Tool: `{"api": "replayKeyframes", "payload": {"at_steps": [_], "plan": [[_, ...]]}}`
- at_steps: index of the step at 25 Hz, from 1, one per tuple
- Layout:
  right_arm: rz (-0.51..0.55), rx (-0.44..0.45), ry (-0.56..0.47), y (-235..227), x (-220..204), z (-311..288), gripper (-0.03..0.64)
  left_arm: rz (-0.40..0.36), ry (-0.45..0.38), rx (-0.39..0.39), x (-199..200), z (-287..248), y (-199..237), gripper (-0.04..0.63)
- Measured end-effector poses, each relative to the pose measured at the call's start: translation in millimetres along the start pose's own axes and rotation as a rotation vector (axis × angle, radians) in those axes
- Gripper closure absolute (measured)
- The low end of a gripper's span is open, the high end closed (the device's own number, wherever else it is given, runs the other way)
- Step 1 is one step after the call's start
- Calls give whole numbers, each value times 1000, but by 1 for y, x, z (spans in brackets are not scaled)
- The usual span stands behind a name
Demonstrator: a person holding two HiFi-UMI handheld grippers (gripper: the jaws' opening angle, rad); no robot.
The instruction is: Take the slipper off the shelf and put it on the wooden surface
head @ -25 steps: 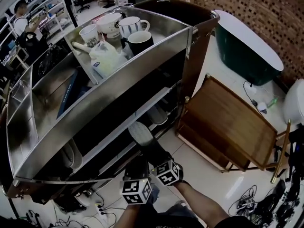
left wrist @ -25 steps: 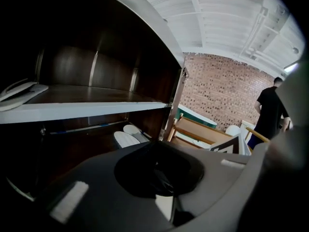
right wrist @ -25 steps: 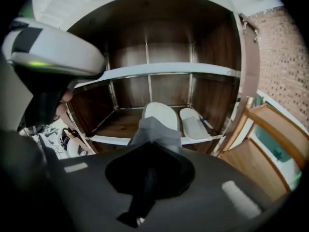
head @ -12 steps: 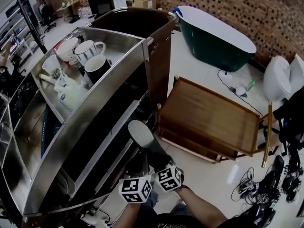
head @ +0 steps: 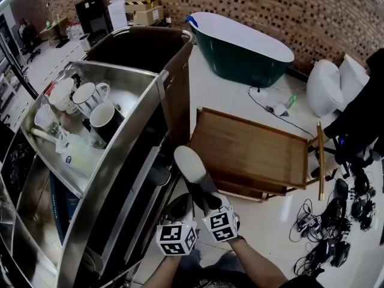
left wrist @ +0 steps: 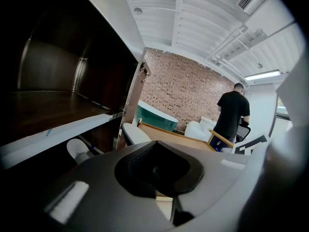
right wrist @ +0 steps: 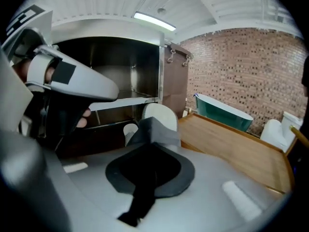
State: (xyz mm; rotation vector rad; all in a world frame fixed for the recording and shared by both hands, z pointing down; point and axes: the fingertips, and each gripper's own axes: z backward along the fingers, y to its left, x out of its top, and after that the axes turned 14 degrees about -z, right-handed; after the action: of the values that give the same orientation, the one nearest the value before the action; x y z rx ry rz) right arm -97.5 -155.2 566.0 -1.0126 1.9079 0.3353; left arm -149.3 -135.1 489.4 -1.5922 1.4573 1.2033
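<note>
The slipper [head: 191,167] has a pale sole and a dark grey strap. It is off the shelf, sticking up and away from my right gripper [head: 207,198], which is shut on its strap end. Its toe hangs by the near left corner of the wooden surface [head: 255,149]. The right gripper view shows the pale sole and grey strap of the slipper [right wrist: 155,124] just beyond the jaws, with the wooden surface [right wrist: 231,146] to the right. My left gripper [head: 180,209] sits close beside the right one, shut and holding nothing; the slipper [left wrist: 134,133] shows ahead of it.
A steel shelf cart [head: 129,122] with mugs [head: 90,95] on top stands at the left. Another pale slipper [left wrist: 79,150] lies on its lower shelf. A green bathtub [head: 240,50], a white toilet [head: 333,83], floor cables [head: 336,233] and a person in black [left wrist: 232,112] lie beyond the wooden surface.
The slipper has come away from the lower shelf and moved right, toward the wooden surface. The head view has swung right, bringing the wooden surface to the middle.
</note>
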Motion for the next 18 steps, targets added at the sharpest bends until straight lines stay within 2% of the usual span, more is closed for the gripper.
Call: {"api": "replayKeyframes", "payload": {"at_steps": [5,10,18], "plan": [[-78,-115,-45,-34,19,11,607,-61,-1,-102,12,-15,-24,591],[-140,-214,-84,-86,31,32,607,-97,1,-188,23,-43,-65,591],[-209,-296,-102,-190,33,56,607,-151,-3,-231,39,-109,-142,591]]}}
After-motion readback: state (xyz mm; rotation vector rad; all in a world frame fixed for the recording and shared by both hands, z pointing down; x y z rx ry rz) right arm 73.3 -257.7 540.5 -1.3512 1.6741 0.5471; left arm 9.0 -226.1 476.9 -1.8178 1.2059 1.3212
